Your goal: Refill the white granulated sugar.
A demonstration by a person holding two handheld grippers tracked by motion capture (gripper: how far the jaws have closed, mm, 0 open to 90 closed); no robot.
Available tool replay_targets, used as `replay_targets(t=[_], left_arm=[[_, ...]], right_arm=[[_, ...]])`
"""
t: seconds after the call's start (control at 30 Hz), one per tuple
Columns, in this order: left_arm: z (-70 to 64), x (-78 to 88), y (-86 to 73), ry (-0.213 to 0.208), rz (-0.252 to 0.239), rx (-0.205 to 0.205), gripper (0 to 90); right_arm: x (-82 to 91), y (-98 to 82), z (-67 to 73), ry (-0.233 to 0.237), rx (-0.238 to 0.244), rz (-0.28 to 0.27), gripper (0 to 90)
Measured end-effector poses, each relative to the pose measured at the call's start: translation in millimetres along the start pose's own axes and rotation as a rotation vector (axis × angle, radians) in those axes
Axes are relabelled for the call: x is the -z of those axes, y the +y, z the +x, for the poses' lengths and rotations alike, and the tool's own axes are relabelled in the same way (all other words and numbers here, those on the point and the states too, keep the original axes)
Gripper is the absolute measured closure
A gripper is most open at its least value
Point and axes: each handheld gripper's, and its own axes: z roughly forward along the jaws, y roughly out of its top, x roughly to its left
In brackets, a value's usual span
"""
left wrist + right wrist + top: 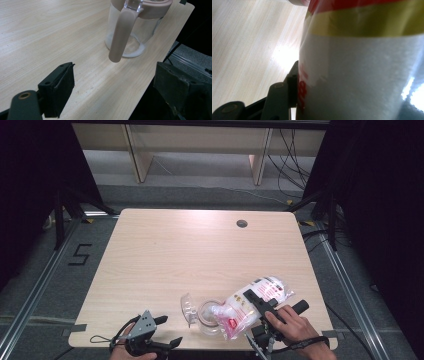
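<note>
In the right gripper view, the bag (362, 65) is so close that its edges are cut off, and the far jaw is hidden behind it. One black jaw is seen pressed flat against its side. White stuff can be seen through the clear plastic, under a yellow band and a red one. The red letters are too blurred to be read.

From the high view, more is shown. The bag (252, 305) is held tipped by the right gripper (260, 307), with its low end at the mouth of the glass jug (207, 316). The jug stands near the front edge of the table (165, 250). The right hand (295, 325) is wrapped round the gripper.

The left gripper (167, 332) is at the front edge, left of the jug, and its hand is cut off.

In the left gripper view, the jaws are spread wide with nothing between them. The jug (132, 27) is seen ahead with a pinkish-brown handle (122, 35) and rim. Some white is seen at its bottom.
</note>
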Motion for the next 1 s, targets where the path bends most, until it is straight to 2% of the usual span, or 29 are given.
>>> replay_targets(t=[0.07,0.2,0.23,0.3,0.5,0.53,0.6,0.67,0.7,0.77,0.83,0.9,1.0], left_arm=[[-0.1,-0.1,0.0,-0.001,-0.002,0.001,16.4],[-0.1,-0.2,0.0,-0.001,-0.001,0.001,16.4],[-0.1,-0.2,0.0,-0.001,-0.001,0.001,16.4],[0.1,-0.1,-0.1,0.002,0.002,0.0,16.4],[0.2,-0.4,-0.2,0.003,0.003,0.0,16.4],[0.2,-0.4,-0.2,0.003,0.004,0.0,16.4],[0.1,-0.3,-0.2,0.011,0.003,-0.006,16.4],[0.2,-0.3,-0.2,0.003,0.004,0.0,16.4],[0.2,-0.2,-0.2,0.003,0.004,-0.001,16.4],[0.1,0.0,0.1,0.002,0.006,0.0,16.4],[0.1,0.1,0.1,0.002,0.006,0.0,16.4],[0.1,-0.3,-0.2,0.0,0.0,0.001,16.4],[0.0,-0.1,0.1,-0.001,-0.002,0.0,16.4]], right_arm=[[0.0,0.1,1.6,0.004,-0.017,0.003,49.9],[-1.0,0.8,-1.4,-0.012,0.031,-0.012,50.0],[-0.2,0.9,0.5,-0.005,0.007,0.003,50.0],[0.5,0.8,1.3,-0.002,-0.005,0.01,50.0],[0.9,0.3,0.5,-0.004,-0.005,0.013,50.0],[0.1,0.2,-1.2,-0.006,0.015,0.002,50.0],[0.0,-0.1,-0.9,-0.007,0.015,0.0,50.0],[-0.2,-0.4,-0.7,-0.006,0.02,0.001,50.1],[-0.1,-0.5,0.9,-0.002,0.006,0.01,50.0],[-0.2,-0.1,-0.3,-0.006,0.026,0.005,50.1],[0.4,0.2,-1.0,-0.006,0.027,0.007,50.1],[1.8,0.3,0.7,-0.004,0.004,0.02,50.1],[1.7,0.6,0.5,-0.004,0.011,0.016,50.1]])
